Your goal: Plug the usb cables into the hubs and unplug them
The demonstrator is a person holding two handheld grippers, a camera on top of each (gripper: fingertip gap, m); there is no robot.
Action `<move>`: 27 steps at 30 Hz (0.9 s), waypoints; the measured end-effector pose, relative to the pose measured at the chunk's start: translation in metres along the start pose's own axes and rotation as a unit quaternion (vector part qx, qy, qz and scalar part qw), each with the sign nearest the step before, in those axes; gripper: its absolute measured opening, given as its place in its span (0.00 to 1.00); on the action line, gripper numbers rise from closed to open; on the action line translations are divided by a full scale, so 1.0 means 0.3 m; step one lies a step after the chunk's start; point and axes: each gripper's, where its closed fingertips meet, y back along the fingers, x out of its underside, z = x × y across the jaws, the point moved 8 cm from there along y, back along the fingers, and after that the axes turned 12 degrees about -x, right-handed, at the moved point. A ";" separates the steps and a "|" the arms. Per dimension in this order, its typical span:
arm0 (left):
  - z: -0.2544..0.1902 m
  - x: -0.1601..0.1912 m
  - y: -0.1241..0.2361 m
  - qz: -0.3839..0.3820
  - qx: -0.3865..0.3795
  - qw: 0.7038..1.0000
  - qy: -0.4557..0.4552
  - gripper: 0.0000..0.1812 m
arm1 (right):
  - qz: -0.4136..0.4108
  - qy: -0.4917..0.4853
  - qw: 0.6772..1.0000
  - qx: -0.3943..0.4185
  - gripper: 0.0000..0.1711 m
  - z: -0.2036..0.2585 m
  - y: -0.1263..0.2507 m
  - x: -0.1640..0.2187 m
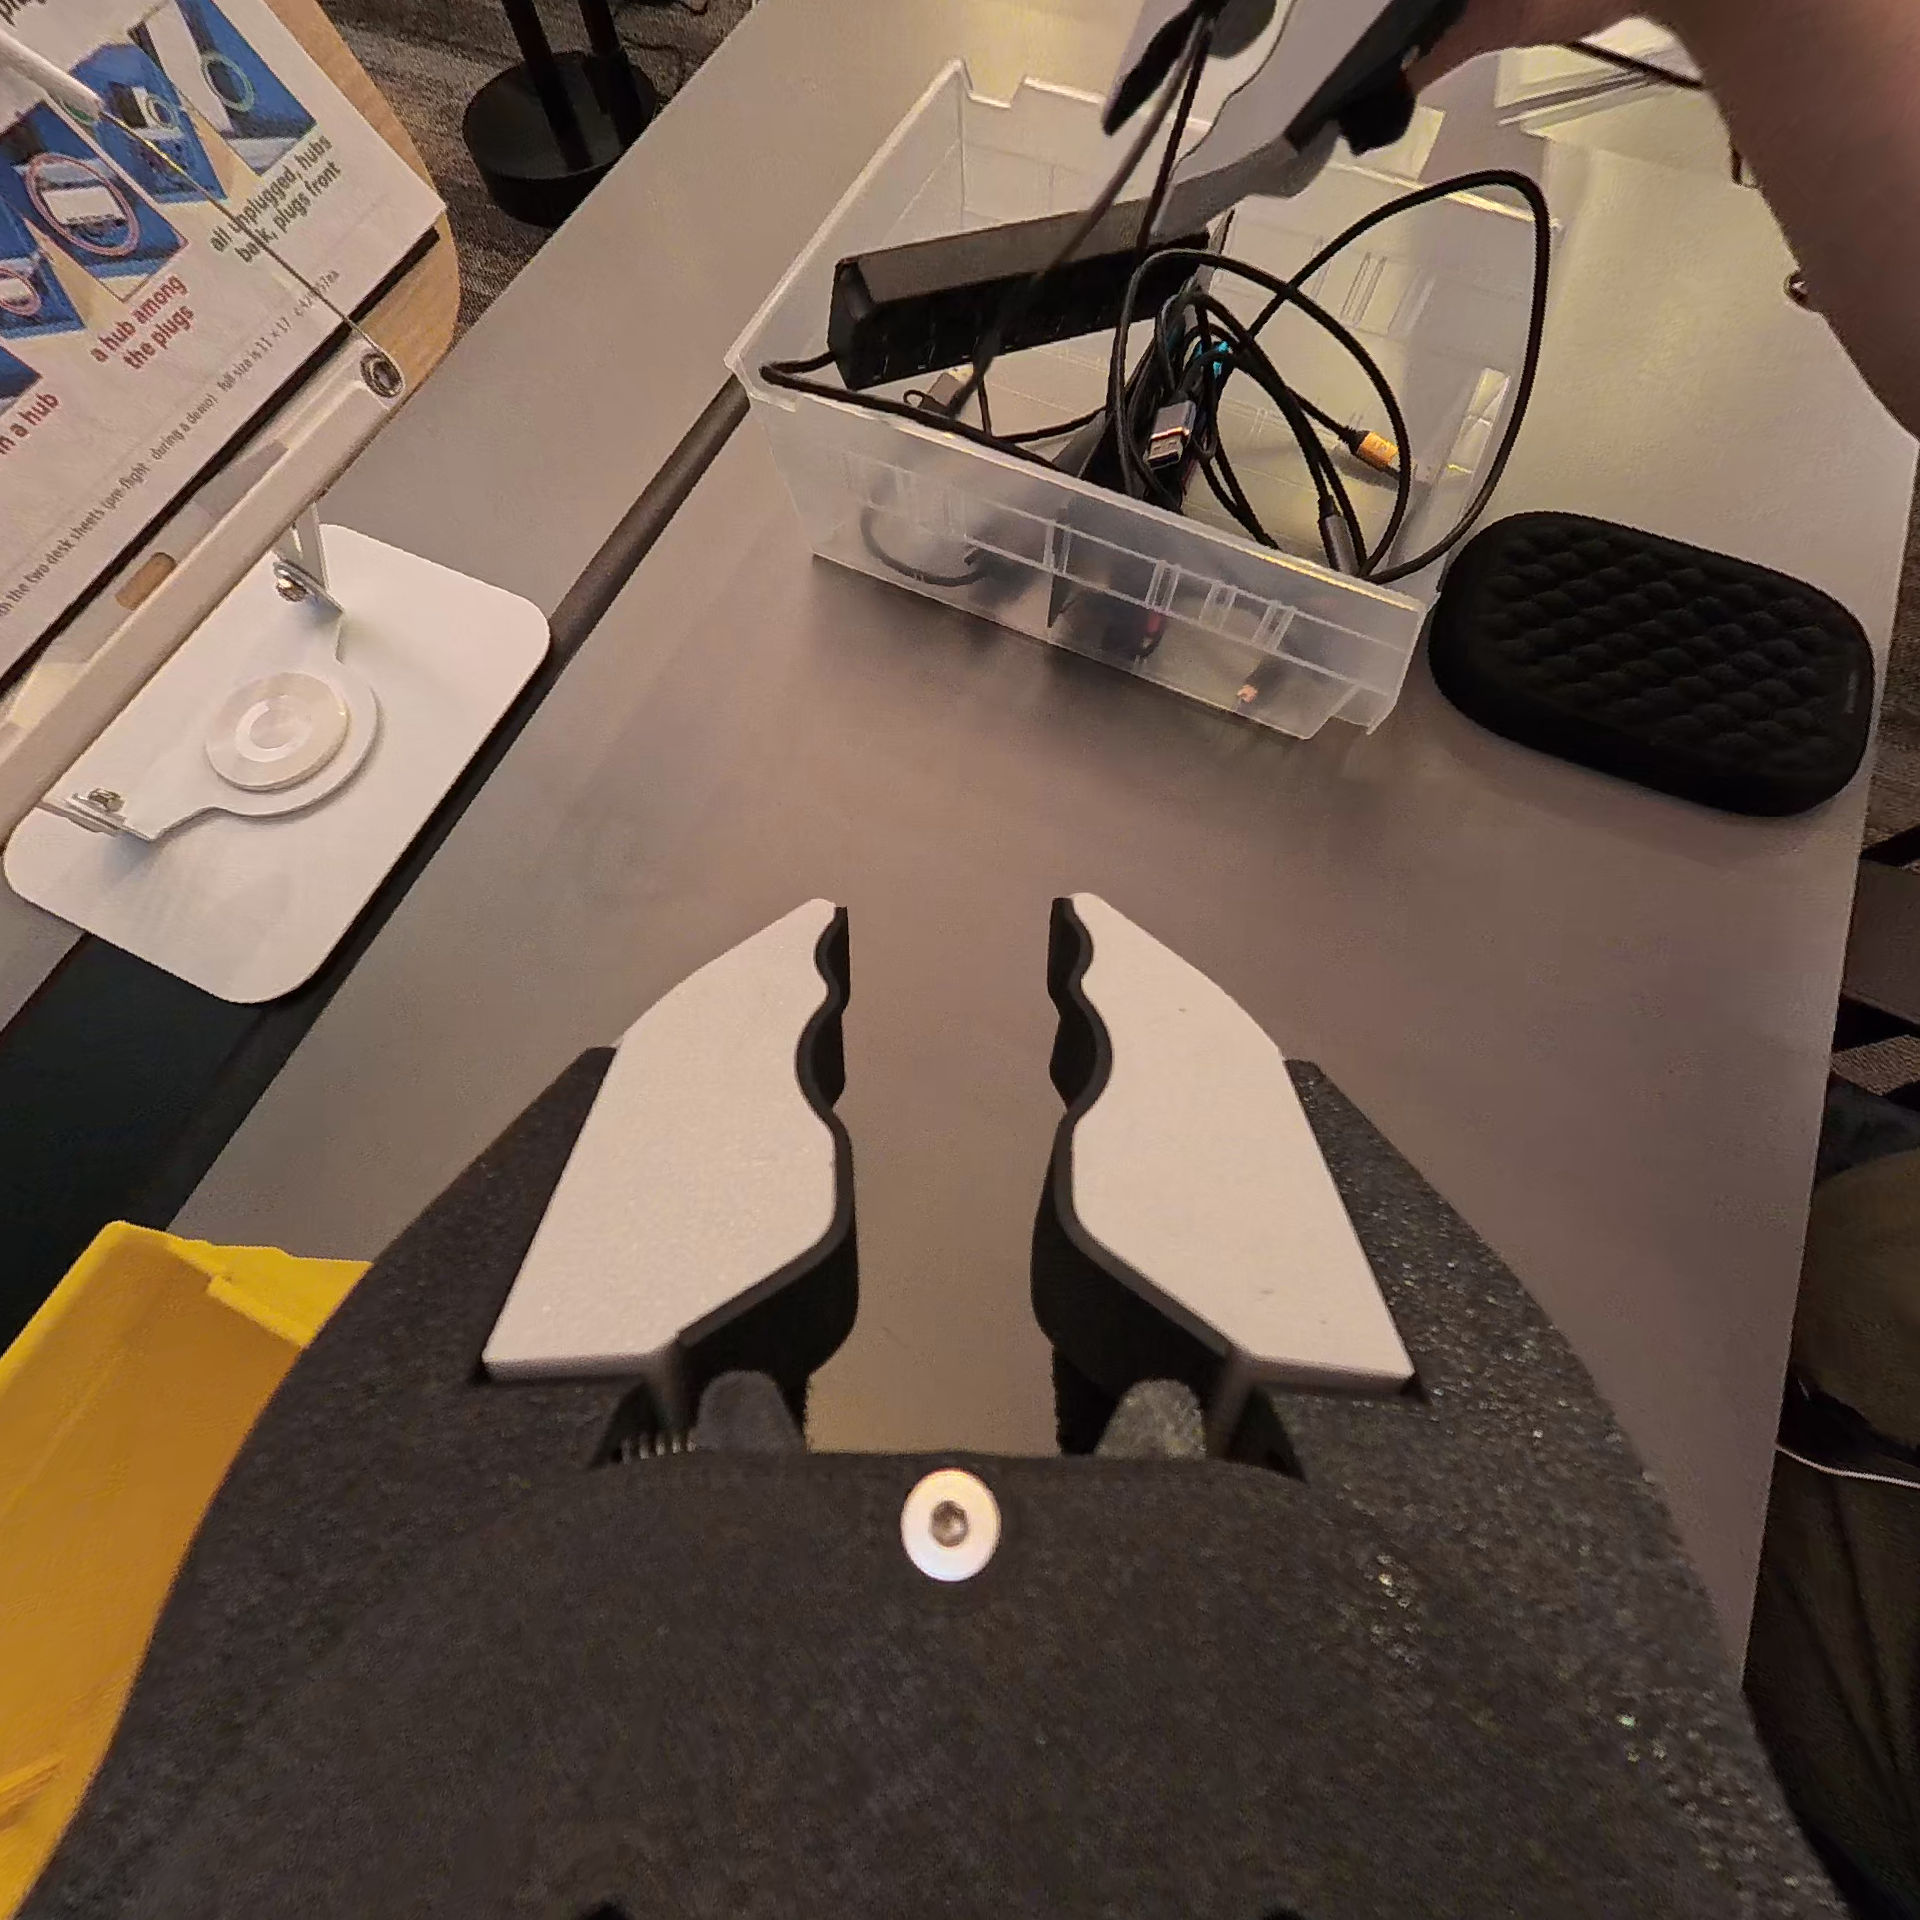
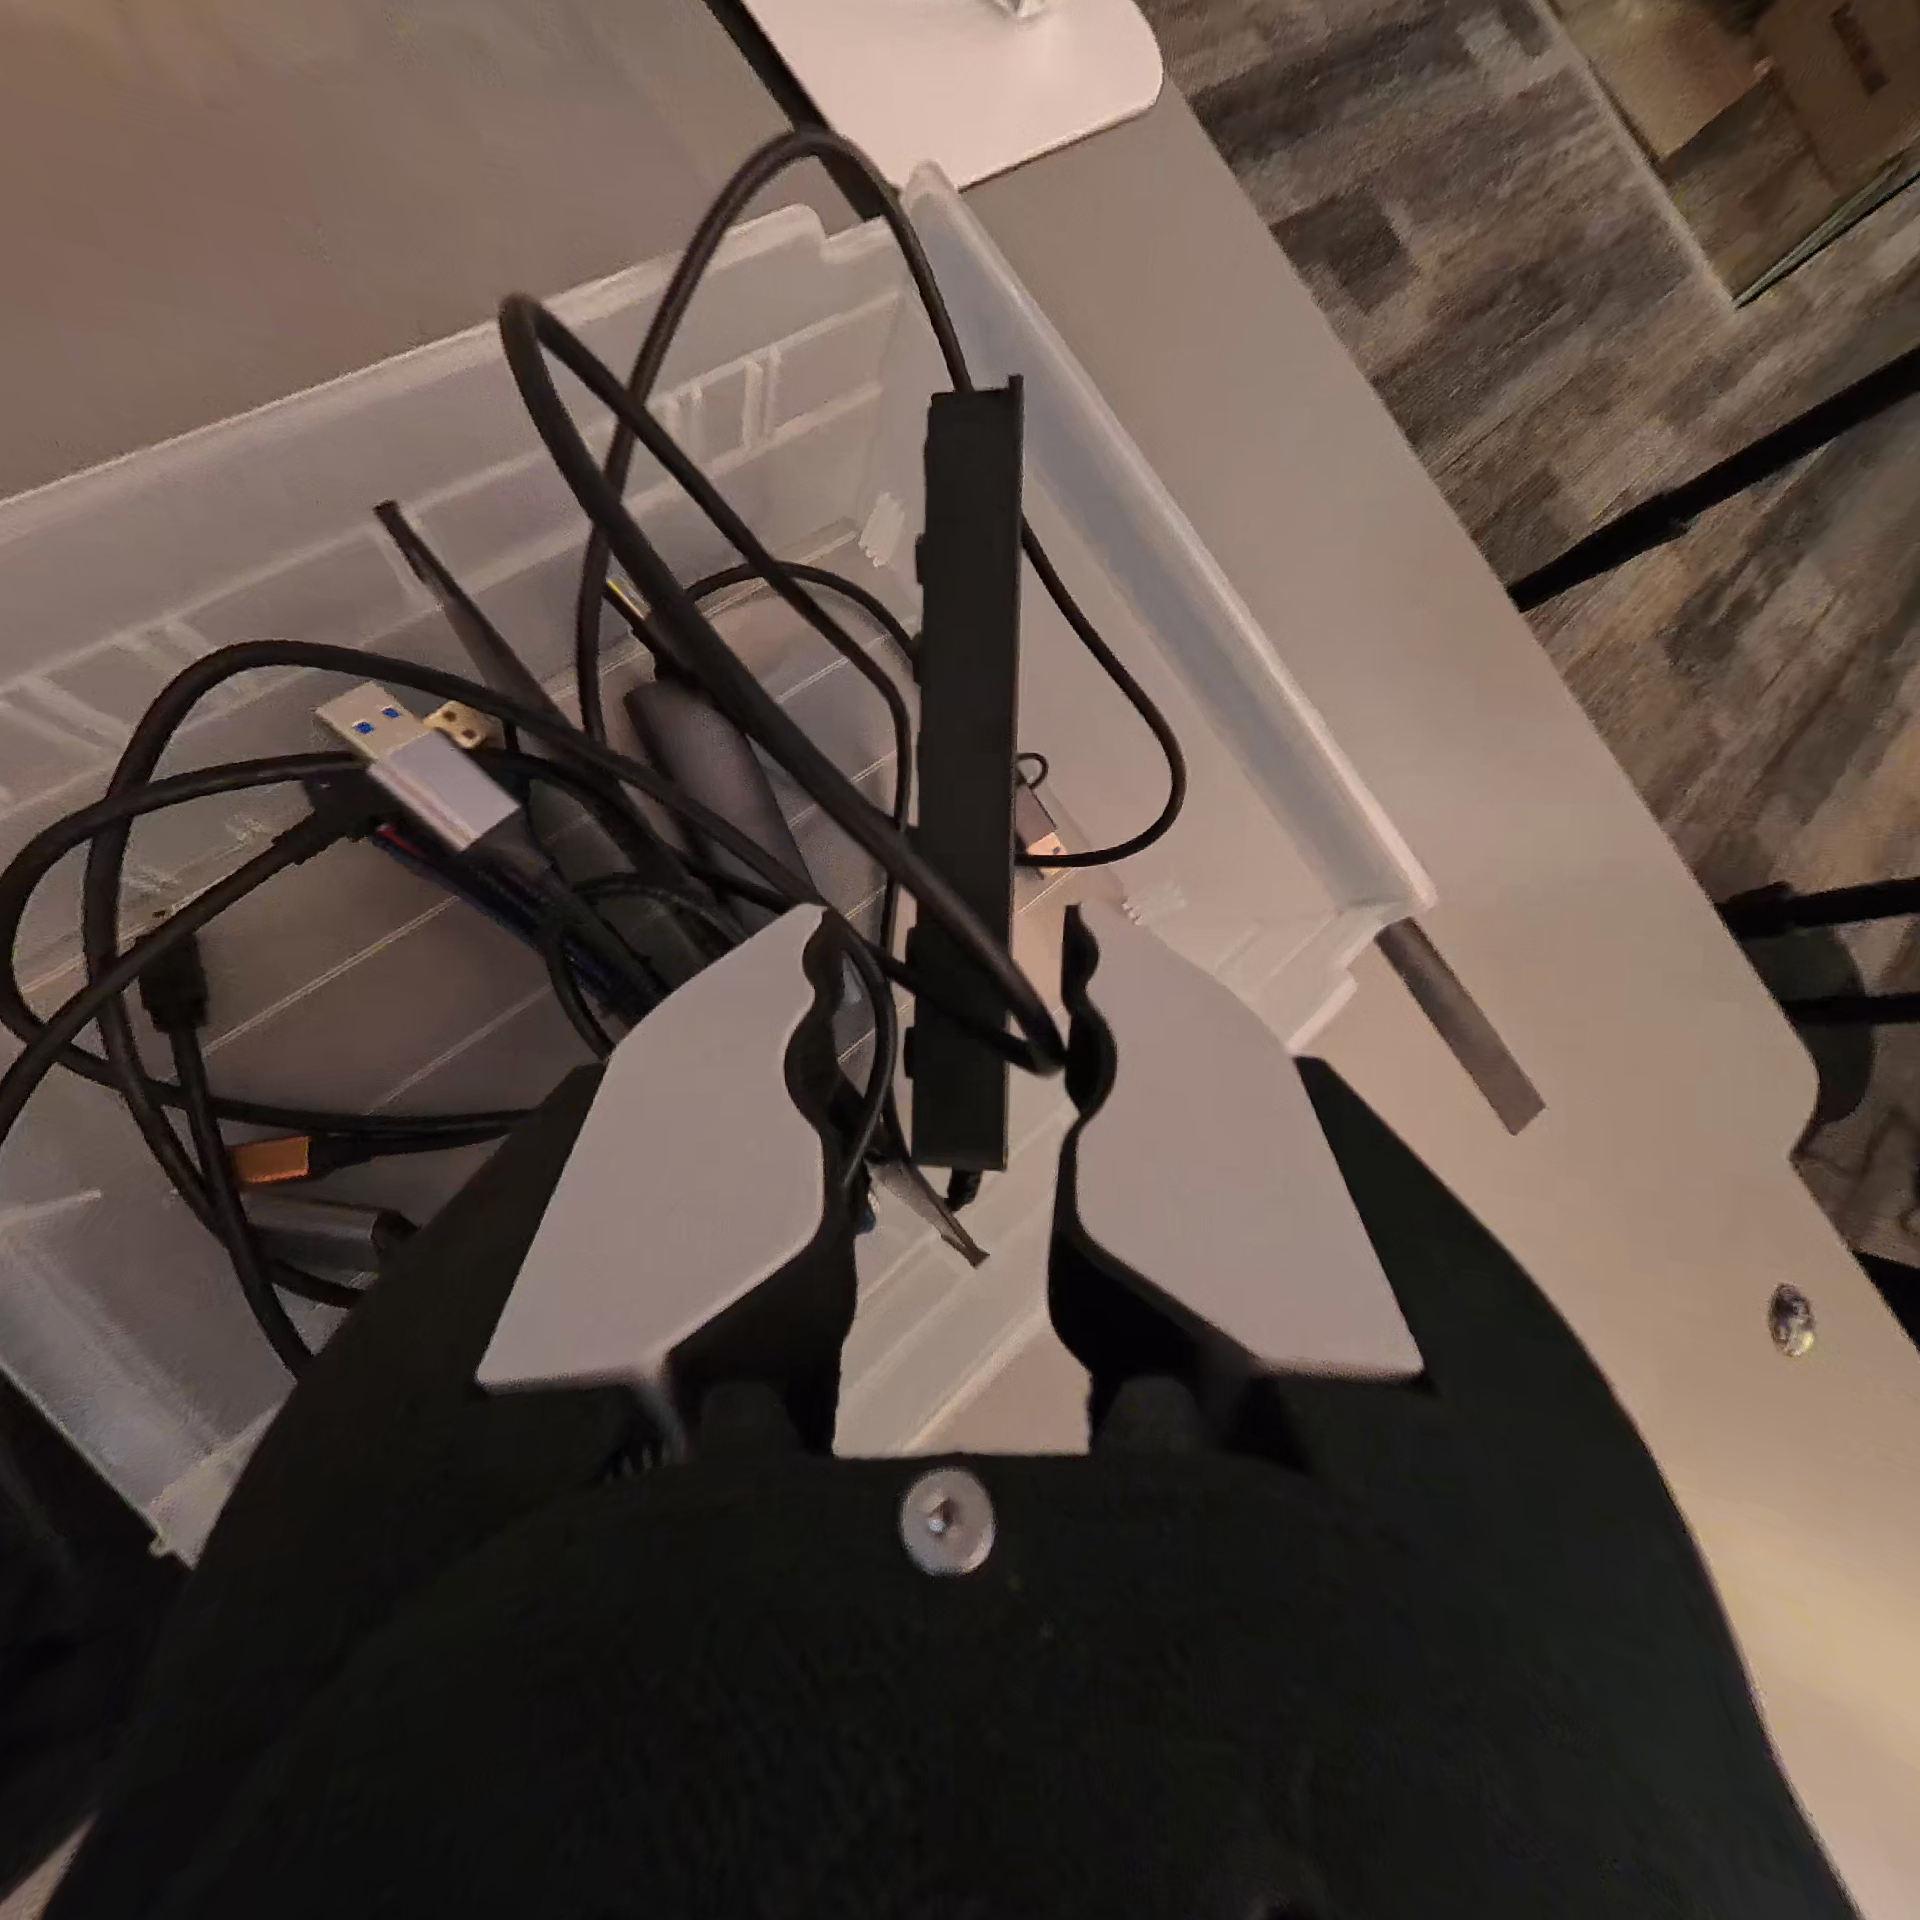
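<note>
A clear plastic bin (image 1: 1143, 597) on the grey table holds a long black USB hub (image 1: 997, 281) and a tangle of black cables, among them a silver USB plug (image 1: 1169, 447). My left gripper (image 1: 948, 914) is open and empty, low over bare table in front of the bin. My right gripper (image 2: 940, 920) hovers over the bin (image 2: 1143, 582) with its jaws apart. The hub (image 2: 966, 727) lies below between its fingers. A black cable loop (image 2: 966, 977) crosses the gap and touches the right finger. The silver plug (image 2: 416, 769) lies to the left. The right gripper (image 1: 1247, 83) also shows above the bin.
A black quilted pad (image 1: 1652, 665) lies right of the bin near the table's right edge. A white stand base (image 1: 281, 748) with a printed sheet (image 1: 156, 260) stands at the left. A yellow bin (image 1: 125, 1455) is at the near left. A person's arm (image 1: 1818, 208) reaches in top right. The grippers' ends are close to 35 cm from one another.
</note>
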 end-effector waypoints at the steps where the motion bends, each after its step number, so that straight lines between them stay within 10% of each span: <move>1: 0.000 -0.001 0.001 -0.001 0.000 1.000 0.001 0.20 | -0.008 0.005 1.000 0.005 0.24 0.007 0.015 -0.002; 12: -0.004 -0.003 -0.009 0.001 -0.004 1.000 -0.003 0.20 | 0.029 0.000 0.999 0.035 0.03 0.003 0.008 0.025; 27: 0.092 0.029 0.092 -0.011 -0.081 0.996 0.023 0.20 | -0.049 -0.160 0.986 0.020 0.23 -0.014 0.174 0.042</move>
